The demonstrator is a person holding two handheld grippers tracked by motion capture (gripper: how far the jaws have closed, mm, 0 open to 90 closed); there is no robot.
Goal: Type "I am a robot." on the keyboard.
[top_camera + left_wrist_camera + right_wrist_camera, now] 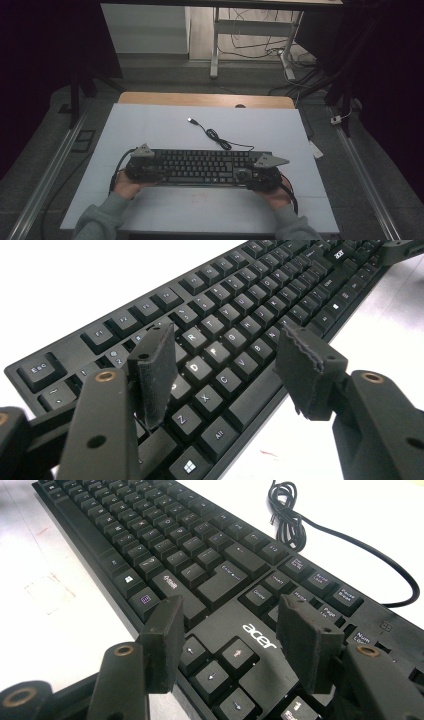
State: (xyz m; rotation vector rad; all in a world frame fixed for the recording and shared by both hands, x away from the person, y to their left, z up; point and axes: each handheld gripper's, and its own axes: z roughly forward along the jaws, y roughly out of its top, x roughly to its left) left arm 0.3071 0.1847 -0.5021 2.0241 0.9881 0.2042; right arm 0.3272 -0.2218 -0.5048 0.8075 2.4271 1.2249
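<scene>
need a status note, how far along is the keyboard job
Done: the keyboard lies flat on the white table, its cable loose behind it. In hand: nothing; the left gripper and right gripper hover open over its two ends. Left: any grip or lift.

Keyboard numpad cut off by frame edge.

It looked like a lab or test room: a white board lay over a wooden table, boxed in by dark curtains. Metal rails ran along the grey floor, and loose cables trailed under a desk frame behind.
</scene>
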